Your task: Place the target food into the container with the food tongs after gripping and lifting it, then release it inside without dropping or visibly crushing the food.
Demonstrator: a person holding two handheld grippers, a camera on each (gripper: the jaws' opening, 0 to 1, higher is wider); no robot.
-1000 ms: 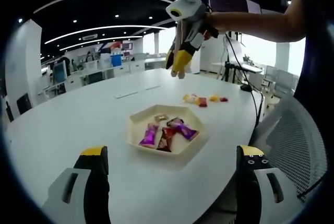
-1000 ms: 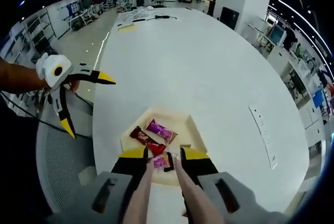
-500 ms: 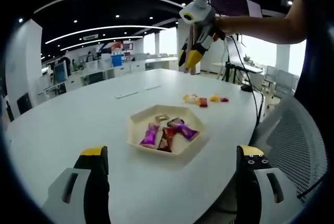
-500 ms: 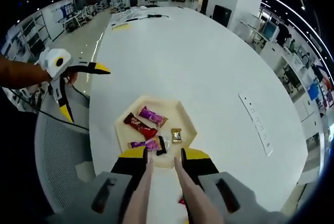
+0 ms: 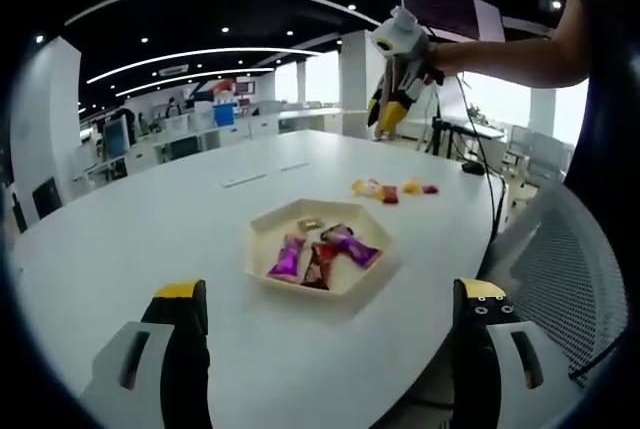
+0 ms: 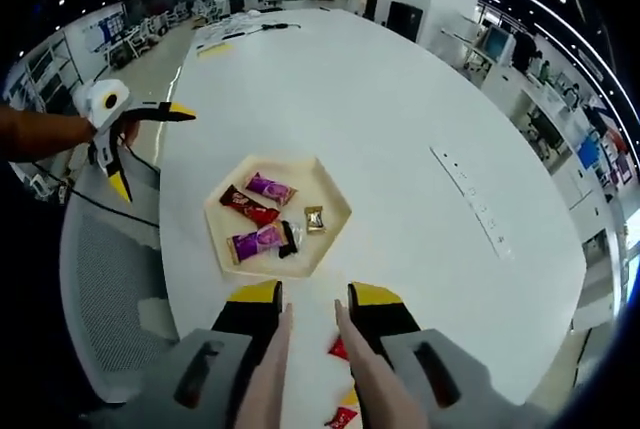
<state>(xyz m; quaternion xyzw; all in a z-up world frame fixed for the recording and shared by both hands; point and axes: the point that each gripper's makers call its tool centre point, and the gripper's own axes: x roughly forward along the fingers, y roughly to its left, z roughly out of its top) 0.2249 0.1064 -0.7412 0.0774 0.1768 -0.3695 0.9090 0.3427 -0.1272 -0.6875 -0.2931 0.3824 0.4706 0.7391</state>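
White table [image 5: 150, 219] fills the office. Nearest in the left gripper view, the left gripper [image 5: 325, 324] stands spread wide and empty. Just beyond, the tray [image 5: 262, 232] holds wrapped snacks [image 5: 286, 258], long axes mostly pointing away. Farther off lie loose sweets [image 5: 388, 190]. High above, the right gripper [image 6: 311, 301] pinches tongs [image 6: 310, 369], their tips apart.

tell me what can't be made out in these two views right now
- Right gripper view: loose candies near the table edge are partly hidden behind the right claw and the tongs.
- Both views: wrapper print in the tray is too small to read.
- Left gripper view: loose candies are too small to identify.
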